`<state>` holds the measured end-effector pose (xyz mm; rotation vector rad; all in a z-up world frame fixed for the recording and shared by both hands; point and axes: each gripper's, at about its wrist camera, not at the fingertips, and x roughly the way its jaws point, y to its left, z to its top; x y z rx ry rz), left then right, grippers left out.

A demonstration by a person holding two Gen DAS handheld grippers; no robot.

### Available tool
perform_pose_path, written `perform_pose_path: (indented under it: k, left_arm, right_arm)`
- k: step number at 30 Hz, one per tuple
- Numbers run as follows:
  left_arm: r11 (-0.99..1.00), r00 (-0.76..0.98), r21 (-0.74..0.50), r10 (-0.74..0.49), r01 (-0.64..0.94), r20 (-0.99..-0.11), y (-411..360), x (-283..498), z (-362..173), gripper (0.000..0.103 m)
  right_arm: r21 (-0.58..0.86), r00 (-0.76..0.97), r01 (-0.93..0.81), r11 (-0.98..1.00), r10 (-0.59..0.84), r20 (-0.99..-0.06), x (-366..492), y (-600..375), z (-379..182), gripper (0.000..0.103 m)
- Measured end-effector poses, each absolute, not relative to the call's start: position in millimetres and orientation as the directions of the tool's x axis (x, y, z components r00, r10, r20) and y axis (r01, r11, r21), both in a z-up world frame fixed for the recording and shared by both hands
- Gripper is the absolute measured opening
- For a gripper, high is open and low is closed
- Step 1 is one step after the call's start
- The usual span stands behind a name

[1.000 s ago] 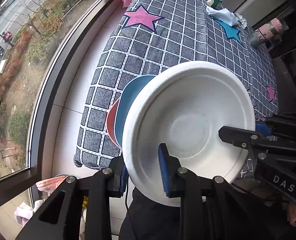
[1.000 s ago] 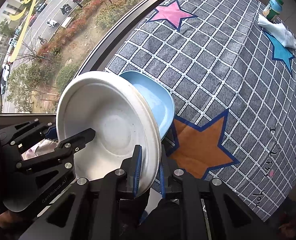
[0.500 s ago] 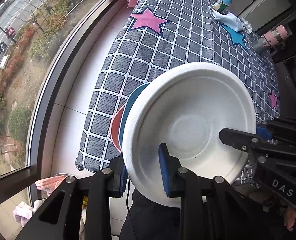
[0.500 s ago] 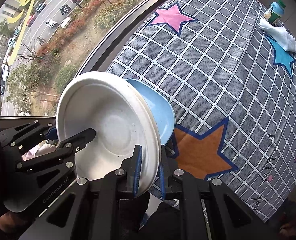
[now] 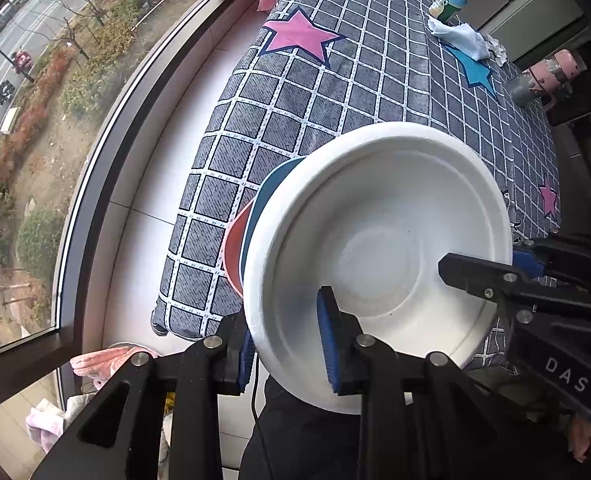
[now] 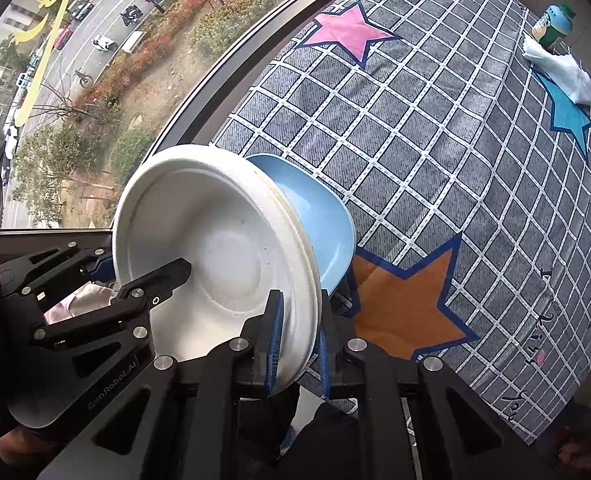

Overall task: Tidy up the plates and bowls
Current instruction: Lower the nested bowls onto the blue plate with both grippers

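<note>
Your left gripper is sitting at the bottom centre of the left wrist view, and its blue pads are clamping the near rim of the stack: one pad inside the white bowl, the other behind the stack at the lower left. Your right gripper is doing the same at the bottom centre of the right wrist view, closed on the white bowl's rim with one pad on the inner face and one behind it. Each gripper is also showing in the other's view, reaching in from the side edge of the frame.

You are holding the stack tilted, with the white bowl's hollow facing the cameras and filling the middle of both frames. Right behind the white bowl, a blue bowl is nesting against it, peeking out to the right in the right wrist view and to the left in the left wrist view. Behind that, a red bowl is showing as a thin edge at centre left of the left wrist view.

Beyond the stack, the grey checked cloth with coloured stars is spreading toward the upper right. At its far end a green bottle is standing just beside a crumpled white cloth. A window is curving along the upper left.
</note>
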<state>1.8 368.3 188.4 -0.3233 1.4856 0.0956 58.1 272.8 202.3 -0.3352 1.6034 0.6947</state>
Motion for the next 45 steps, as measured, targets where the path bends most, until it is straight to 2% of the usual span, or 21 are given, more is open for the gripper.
perform_pose_path:
  k: [19, 42, 43, 45]
  left_arm:
    - [0.952, 0.087, -0.158, -0.14, -0.261, -0.986, 366, 0, 184, 0.03]
    - [0.933, 0.071, -0.208, -0.196, -0.294, -0.978, 373, 16, 153, 0.032]
    - [0.932, 0.073, -0.209, -0.196, -0.295, -0.978, 373, 16, 152, 0.036]
    - [0.935, 0.07, -0.197, -0.184, -0.295, -0.98, 373, 17, 149, 0.055]
  right_arm:
    - [0.236, -0.164, -0.585, 0.776, 0.172, -0.971, 58, 272, 202, 0.017]
    - [0.2, -0.161, -0.586, 0.785, 0.13, -0.978, 67, 278, 183, 0.018]
    - [0.197, -0.158, -0.586, 0.786, 0.128, -0.979, 68, 278, 183, 0.018]
    - [0.2, -0.156, -0.58, 0.789, 0.134, -0.979, 69, 278, 183, 0.018]
